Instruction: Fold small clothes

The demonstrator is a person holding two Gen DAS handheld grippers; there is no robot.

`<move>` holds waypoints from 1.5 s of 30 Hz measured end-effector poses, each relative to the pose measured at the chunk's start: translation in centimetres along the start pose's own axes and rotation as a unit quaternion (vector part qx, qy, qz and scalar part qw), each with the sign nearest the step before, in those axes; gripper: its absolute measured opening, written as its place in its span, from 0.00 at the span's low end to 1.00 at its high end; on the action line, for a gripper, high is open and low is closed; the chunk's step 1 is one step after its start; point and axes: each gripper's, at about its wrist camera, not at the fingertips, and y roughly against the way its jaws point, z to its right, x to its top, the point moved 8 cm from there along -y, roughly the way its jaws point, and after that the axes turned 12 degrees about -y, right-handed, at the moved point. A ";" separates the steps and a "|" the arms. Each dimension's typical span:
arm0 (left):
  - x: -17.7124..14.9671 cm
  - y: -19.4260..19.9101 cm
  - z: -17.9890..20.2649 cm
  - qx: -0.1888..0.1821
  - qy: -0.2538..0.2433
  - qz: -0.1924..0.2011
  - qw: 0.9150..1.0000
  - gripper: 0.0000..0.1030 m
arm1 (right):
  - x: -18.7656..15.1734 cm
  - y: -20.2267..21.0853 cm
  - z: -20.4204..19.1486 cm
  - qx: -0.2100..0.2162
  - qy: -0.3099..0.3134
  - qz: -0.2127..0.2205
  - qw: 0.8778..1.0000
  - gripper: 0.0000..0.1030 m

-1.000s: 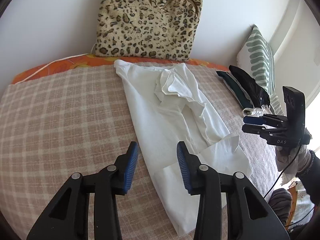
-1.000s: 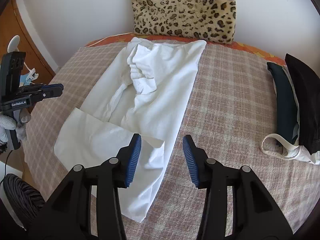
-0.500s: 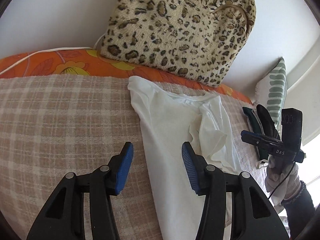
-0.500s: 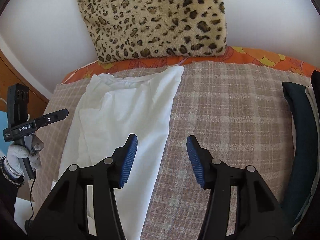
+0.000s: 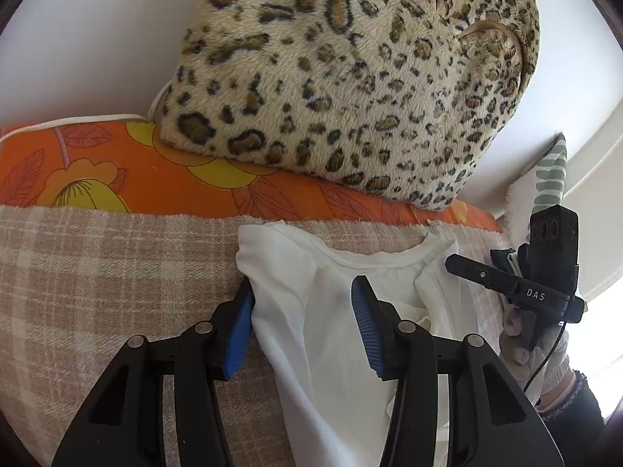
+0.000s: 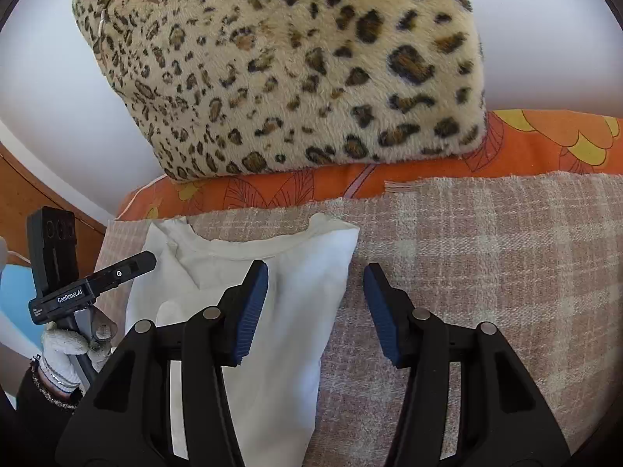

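shirt (image 5: 331, 350) hem: cut off | left gripper (image 5: 301, 307) contact: unclear, closing

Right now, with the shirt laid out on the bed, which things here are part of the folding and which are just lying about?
Part of the job:
white shirt
left gripper, closing at one shoulder
right gripper, closing at the other shoulder

Just lying about:
leopard-print cushion
orange floral sheet
checked blanket under the shirt
green-patterned pillow

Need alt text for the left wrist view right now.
The left hand-held gripper straddles the shoulder corner of a white T-shirt on a plaid blanket, jaws closing. A leopard-print cushion stands behind; the right hand-held gripper hovers nearby.
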 end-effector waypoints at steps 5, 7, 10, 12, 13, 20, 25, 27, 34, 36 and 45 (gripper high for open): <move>0.6 -0.7 0.5 -0.008 -0.007 0.003 1.000 0.09 | 0.1 -0.6 -1.3 -0.021 0.032 -0.002 0.999 0.12; 0.8 -0.2 0.9 -0.016 -0.009 0.014 1.000 0.07 | 0.3 0.1 -1.8 -0.014 0.037 0.005 0.999 0.10; 1.1 0.8 1.8 -0.029 -0.015 0.023 0.999 0.06 | 0.6 1.7 -2.8 -0.001 0.043 0.015 0.999 0.09; 1.2 1.7 2.5 -0.036 -0.021 0.026 0.999 0.05 | 0.7 2.9 -3.5 0.009 0.042 0.019 0.999 0.09; 1.2 2.2 2.8 -0.037 -0.024 0.028 0.999 0.05 | 0.7 3.4 -3.9 0.013 0.044 0.021 0.999 0.09; 0.8 5.8 5.9 -0.054 -0.046 0.038 0.997 0.04 | -0.3 7.3 -6.6 0.030 0.068 0.026 0.997 0.09; -0.2 8.9 8.6 -0.055 -0.071 0.036 0.995 0.04 | -2.4 10.5 -8.5 0.040 0.095 0.026 0.994 0.09; -0.8 10.2 9.6 -0.055 -0.079 0.034 0.995 0.04 | -3.6 12.1 -8.9 0.042 0.106 0.026 0.993 0.09; -4.7 14.2 12.6 -0.050 -0.108 0.025 0.993 0.04 | -8.5 16.0 -9.9 0.045 0.124 0.021 0.991 0.09; -6.0 15.1 13.1 -0.049 -0.112 0.022 0.992 0.04 | -10.1 16.8 -10.1 0.044 0.130 0.019 0.990 0.09; -14.2 17.2 16.8 -0.023 -0.191 -0.013 0.981 0.04 | -19.6 18.1 -9.4 0.031 0.165 0.000 0.986 0.09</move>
